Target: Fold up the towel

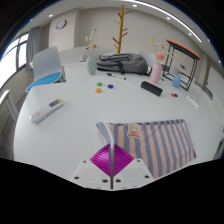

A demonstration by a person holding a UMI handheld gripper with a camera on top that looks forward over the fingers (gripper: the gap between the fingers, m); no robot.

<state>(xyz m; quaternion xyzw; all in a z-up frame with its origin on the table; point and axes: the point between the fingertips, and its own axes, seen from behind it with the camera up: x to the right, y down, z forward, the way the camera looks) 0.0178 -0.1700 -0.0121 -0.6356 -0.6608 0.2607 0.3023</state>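
A striped towel [150, 142], pink, white and grey, lies spread on the white table [70, 135] just ahead and to the right of my fingers. My gripper [110, 146] is shut, its magenta pads [104, 160] pressed together at the towel's near left edge. The cloth starts right at the fingertips and runs away from them. A small white fold shows at the towel's far left corner. The part of the towel under the fingers is hidden.
A white remote-like object [46, 110] lies to the left. Farther back are a blue chair [46, 66], a grey cloth heap [122, 63], a wooden coat stand [122, 25], a black bar [151, 88], small coloured bits [104, 88] and a rack [182, 55].
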